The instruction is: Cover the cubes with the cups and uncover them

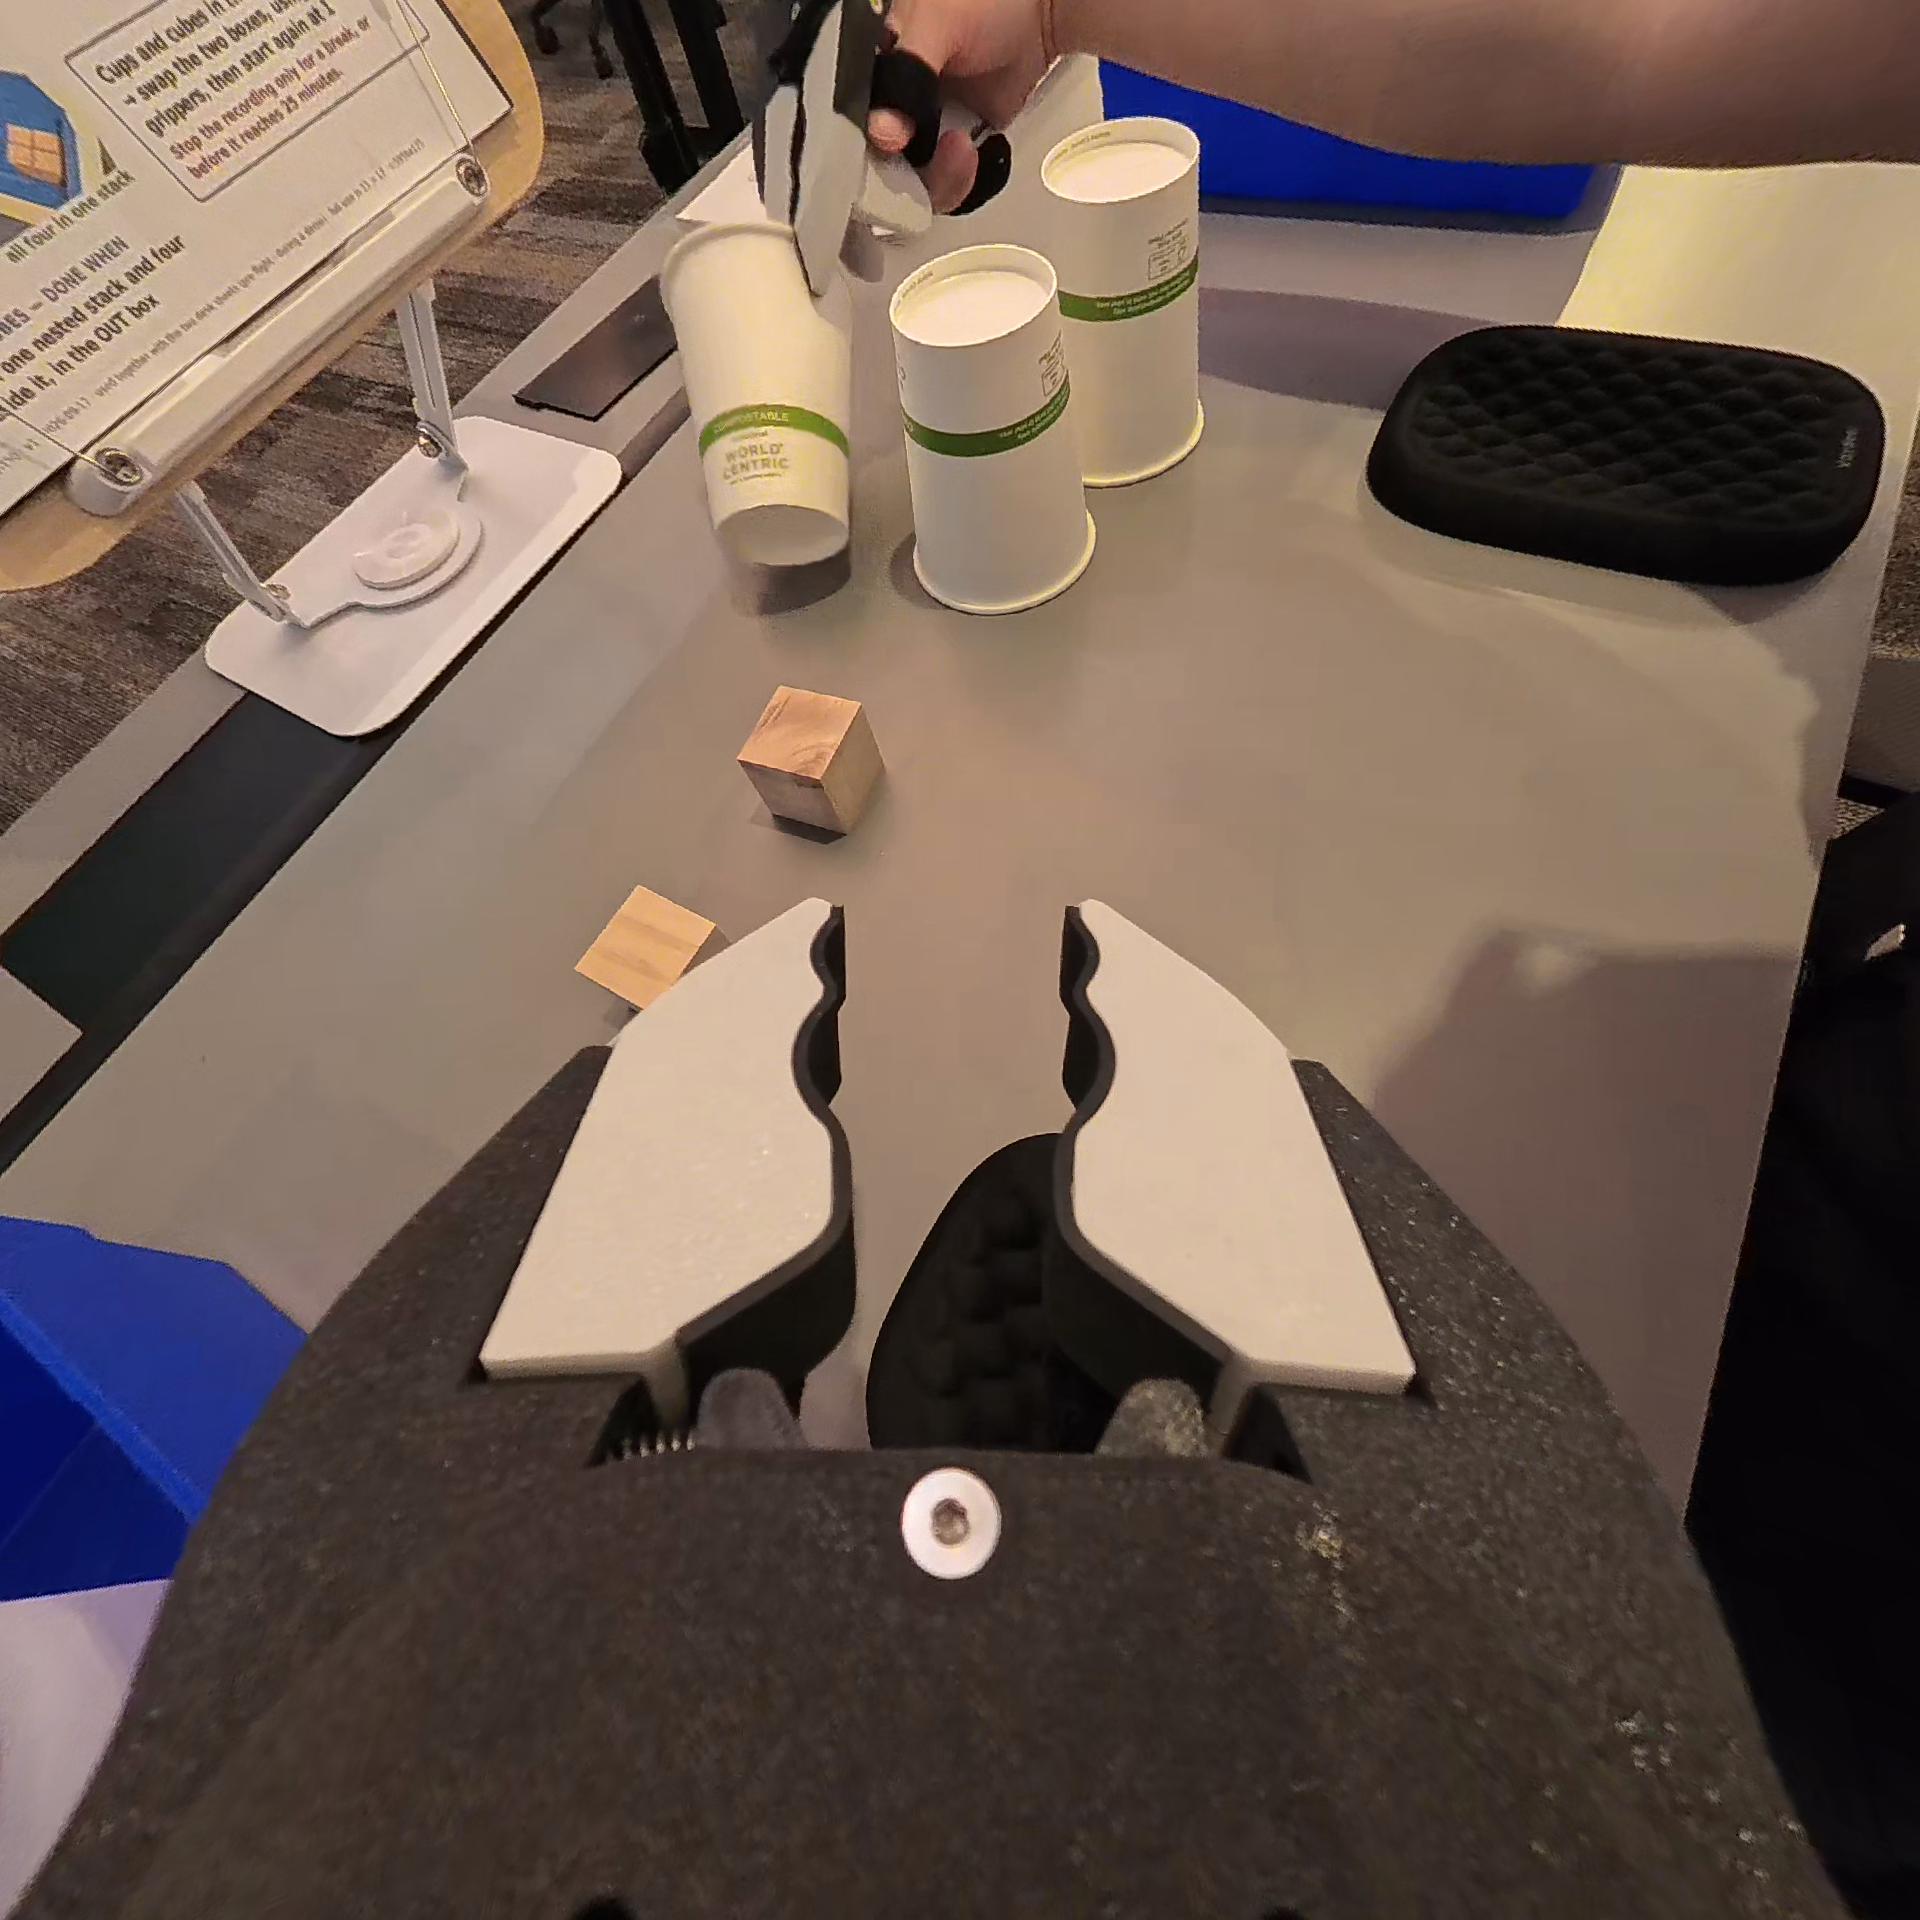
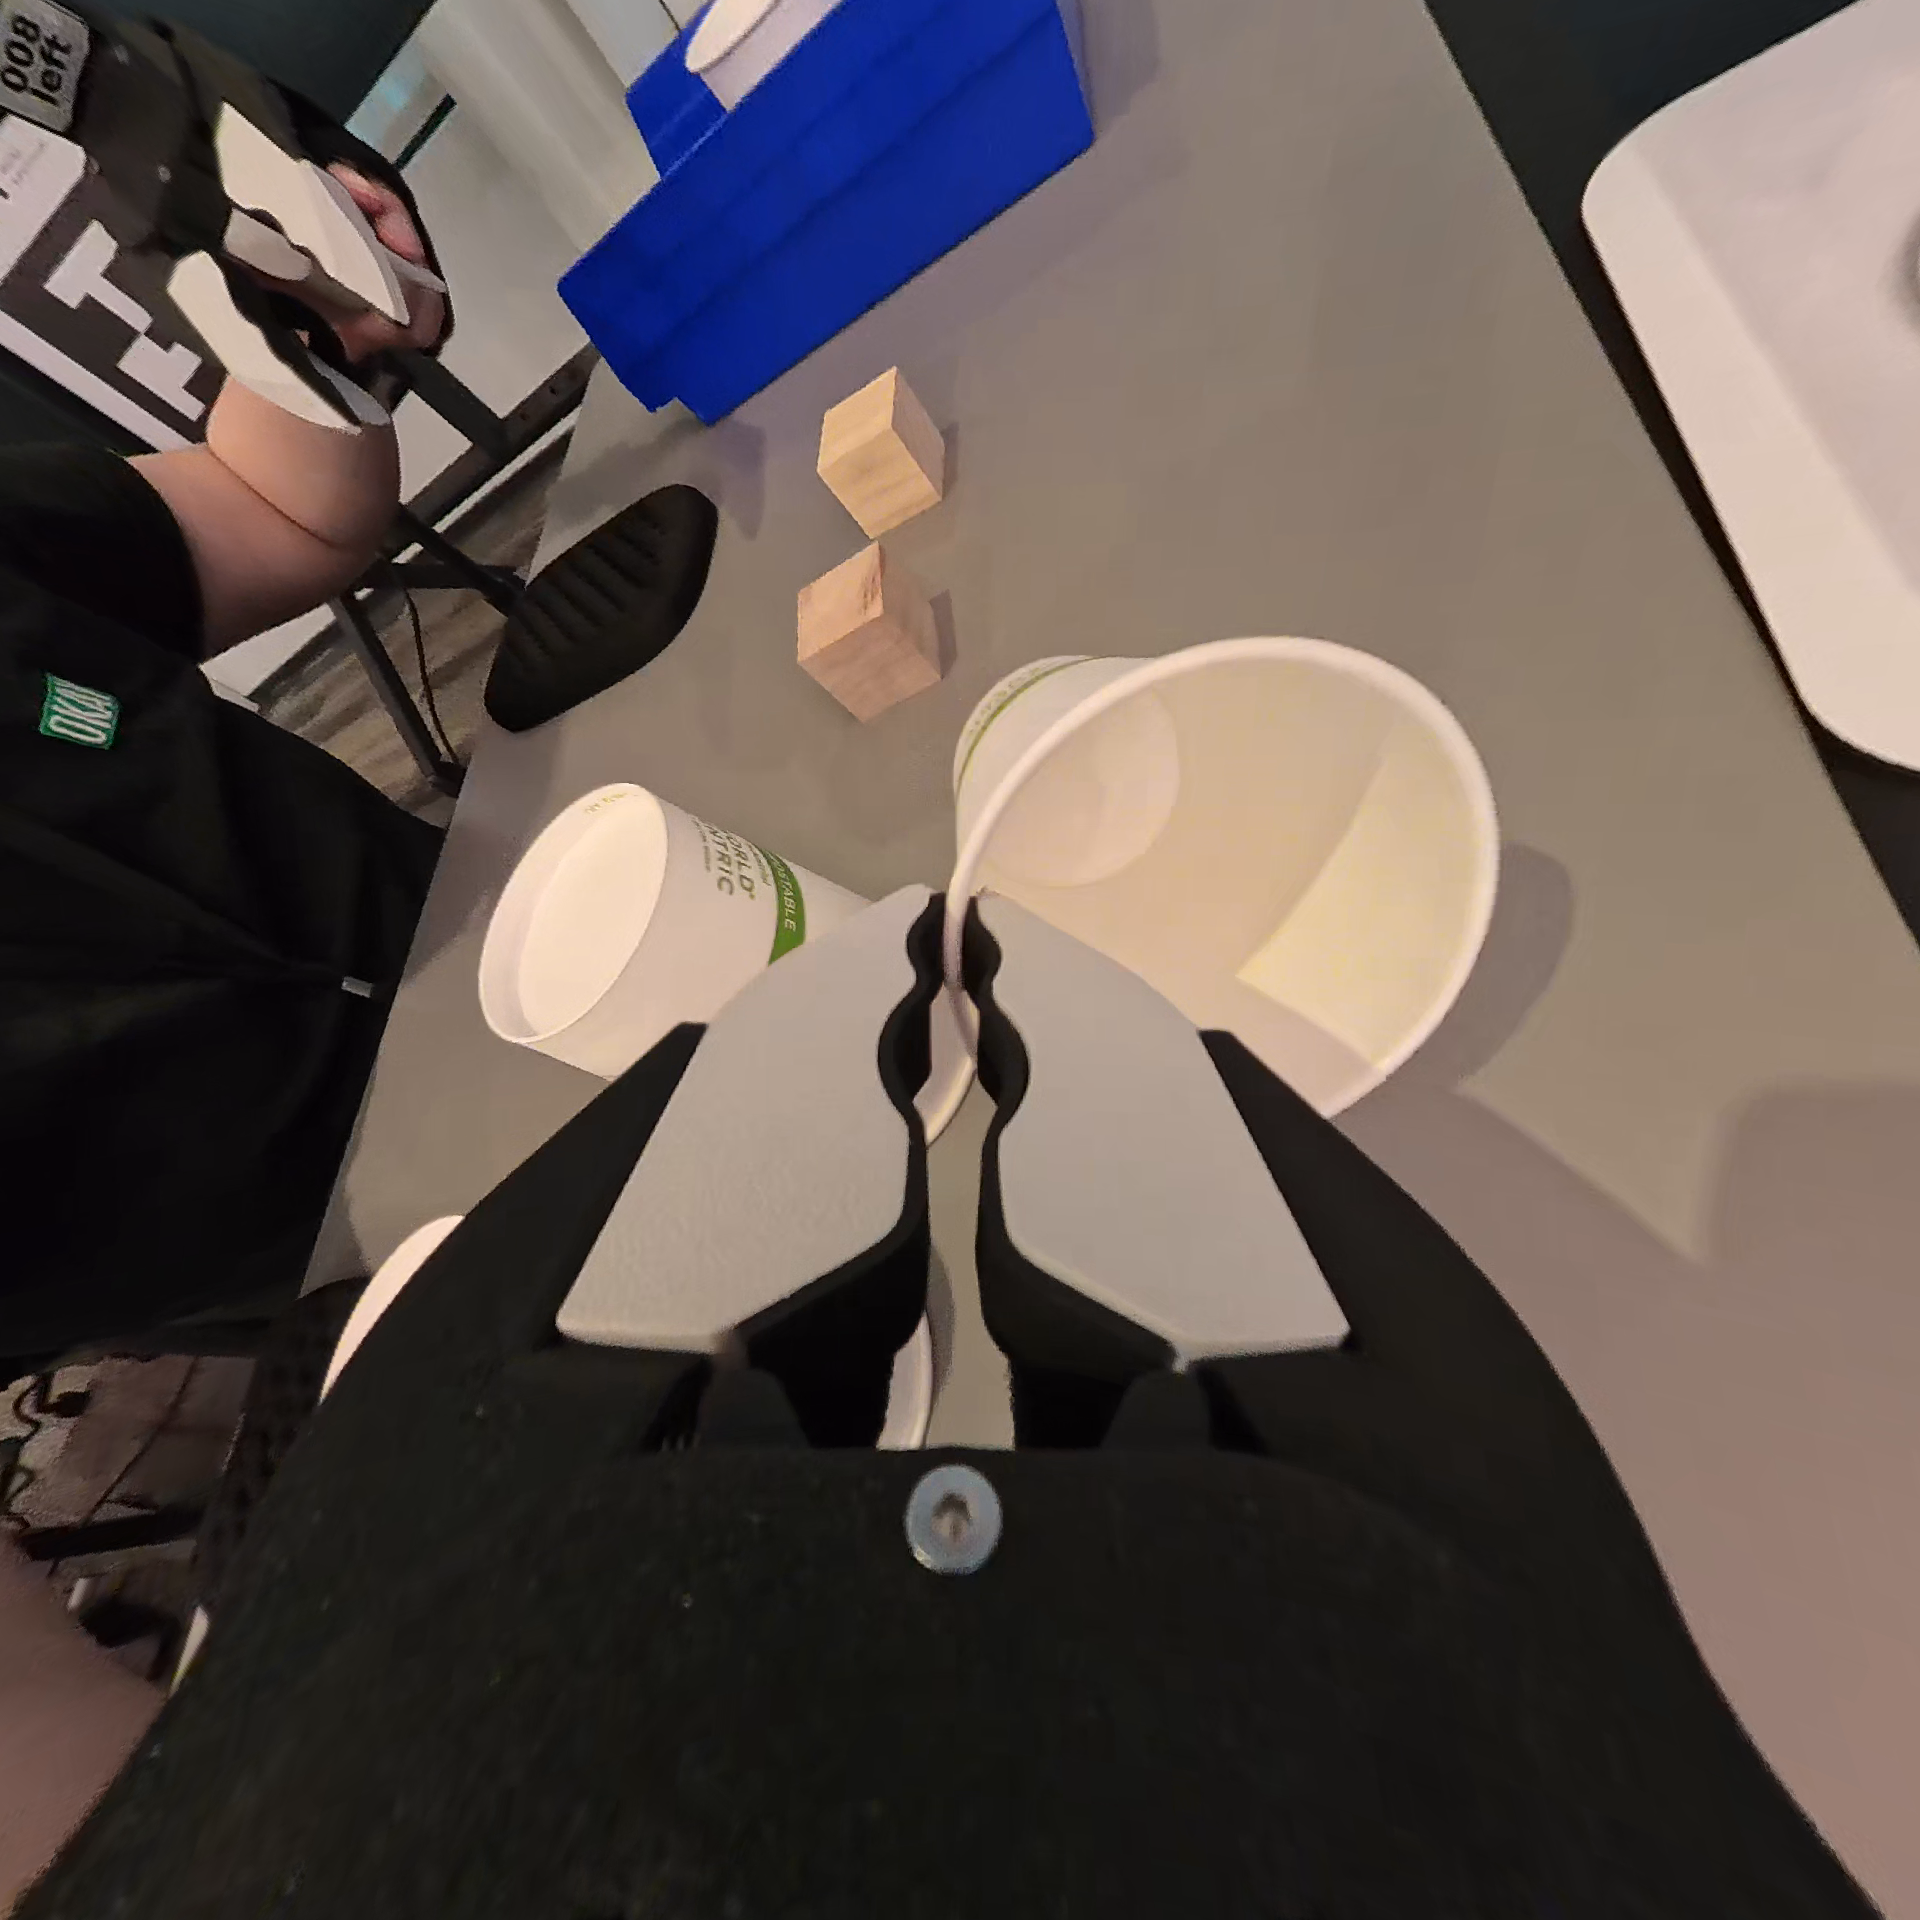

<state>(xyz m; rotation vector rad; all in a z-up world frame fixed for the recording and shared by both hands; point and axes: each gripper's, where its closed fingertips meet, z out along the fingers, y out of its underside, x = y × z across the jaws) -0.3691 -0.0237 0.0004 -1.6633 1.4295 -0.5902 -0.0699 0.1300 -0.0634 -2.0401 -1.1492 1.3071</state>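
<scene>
- The right gripper (image 2: 961, 914) has its jaws clenched on the rim of an upright paper cup (image 2: 1278, 862), one finger inside the mouth and one outside; in the left wrist view this cup (image 1: 764, 405) hangs tilted, its base just above the grey tabletop (image 1: 1299, 790).
- The left gripper (image 1: 951, 914) hovers above the tabletop with its jaws released and nothing between them.
- Two paper cups stand upside down on the tabletop, a nearer one (image 1: 992, 436) and a farther one (image 1: 1127, 301), just beside each other and right of the lifted cup.
- Whether anything lies under the two inverted cups cannot be told.
- Two wooden cubes sit uncovered on the tabletop: one (image 1: 810, 758) in the open between the left gripper and the cups, the other (image 1: 644, 945) partly hidden behind the left gripper's left finger.
- In the right wrist view the two cubes (image 2: 868, 644) (image 2: 881, 452) lie near each other, beyond the held cup.
- A blue bin (image 2: 831, 208) stands beyond the cubes, with a white cup showing in it.
- A black padded rest (image 1: 1631, 452) lies on the tabletop right of the inverted cups.
- A white document stand (image 1: 416, 582) with a printed sheet sits at the tabletop's left edge.
</scene>
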